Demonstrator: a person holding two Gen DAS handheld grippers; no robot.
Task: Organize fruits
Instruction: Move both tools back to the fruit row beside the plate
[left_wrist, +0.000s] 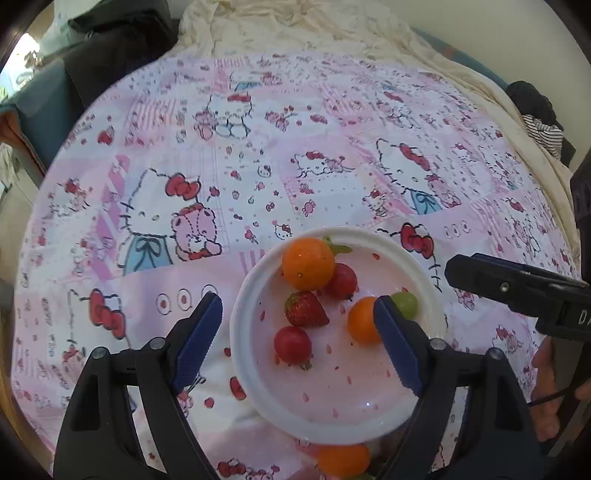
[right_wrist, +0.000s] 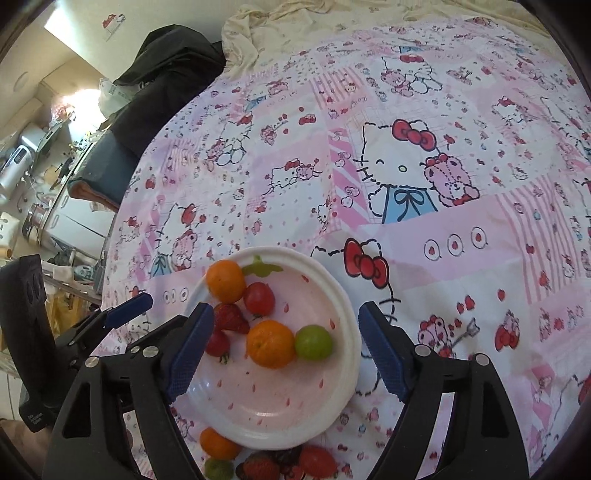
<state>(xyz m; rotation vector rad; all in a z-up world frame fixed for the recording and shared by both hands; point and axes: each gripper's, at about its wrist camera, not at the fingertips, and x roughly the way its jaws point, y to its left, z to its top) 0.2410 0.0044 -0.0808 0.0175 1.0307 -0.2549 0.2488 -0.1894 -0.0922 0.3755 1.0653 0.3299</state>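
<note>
A white plate (left_wrist: 243, 332) with a pink floor lies on the cartoon-cat cloth. It holds a big orange (left_wrist: 307, 264), a small orange (left_wrist: 362, 320), a strawberry (left_wrist: 304, 309), two red cherry tomatoes (left_wrist: 292, 345) and a green grape (left_wrist: 406, 303). My left gripper (left_wrist: 297, 297) hangs open over the plate's left half, its pads touching no fruit. My right gripper (right_wrist: 286, 308) is open too, above the plate (right_wrist: 347, 306), with the small orange (right_wrist: 270, 343) and the grape (right_wrist: 313, 342) below its gap and nothing gripped.
Loose fruit lies on the cloth at the plate's near edge: an orange (right_wrist: 218, 443), a green grape (right_wrist: 218, 469) and strawberries (right_wrist: 317, 461). A dark garment (right_wrist: 166, 77) and crumpled cream fabric (left_wrist: 295, 29) lie at the far side. Cluttered shelves (right_wrist: 37, 166) stand at the left.
</note>
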